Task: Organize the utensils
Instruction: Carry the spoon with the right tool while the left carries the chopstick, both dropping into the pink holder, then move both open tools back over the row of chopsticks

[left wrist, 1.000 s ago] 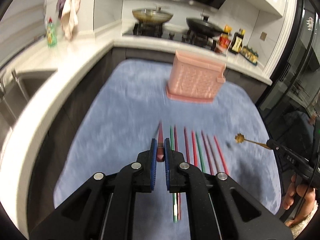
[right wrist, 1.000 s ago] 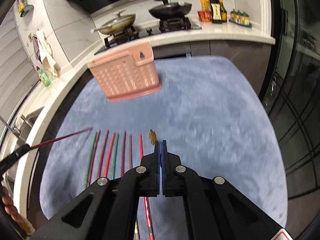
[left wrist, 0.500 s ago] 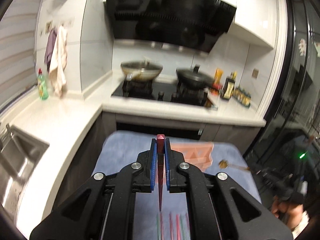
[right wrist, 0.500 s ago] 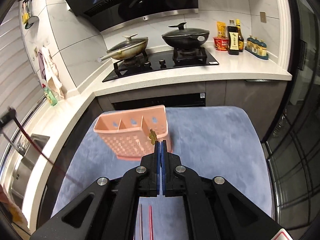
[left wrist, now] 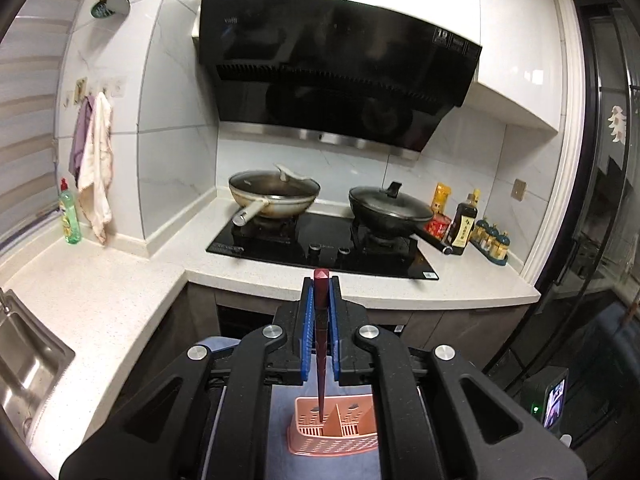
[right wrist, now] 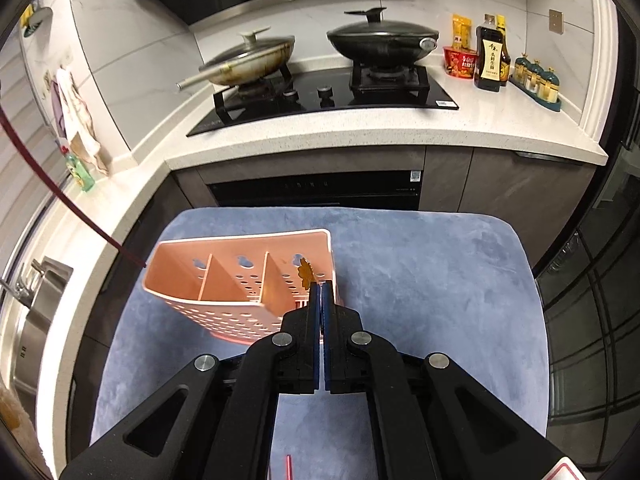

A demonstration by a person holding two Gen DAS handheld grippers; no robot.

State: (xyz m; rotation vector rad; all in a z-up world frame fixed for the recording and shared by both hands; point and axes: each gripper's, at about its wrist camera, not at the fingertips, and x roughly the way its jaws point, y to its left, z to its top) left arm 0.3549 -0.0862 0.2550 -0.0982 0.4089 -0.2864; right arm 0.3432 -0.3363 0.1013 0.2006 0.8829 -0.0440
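My left gripper (left wrist: 321, 294) is shut on a dark red chopstick (left wrist: 321, 360) near its top end. The stick hangs down with its tip over the left part of the pink utensil holder (left wrist: 340, 436). In the right wrist view the same chopstick (right wrist: 60, 196) slants in from the left, its tip at the left rim of the holder (right wrist: 240, 308), which has three compartments. My right gripper (right wrist: 321, 290) is shut on a thin gold utensil with a flower-shaped end (right wrist: 305, 274), which is over the right compartment.
The holder stands on a blue mat (right wrist: 420, 280) in front of the counter (right wrist: 360, 136). Behind are a hob with two lidded pans (right wrist: 384, 36), sauce bottles (right wrist: 490, 56) and a sink (left wrist: 24, 356) to the left. A red chopstick (right wrist: 289, 466) lies on the mat below.
Both grippers rose from the row of chopsticks and moved toward the holder. The red chopstick came off the mat and now hangs tip-down; the gold utensil now sits over the holder.
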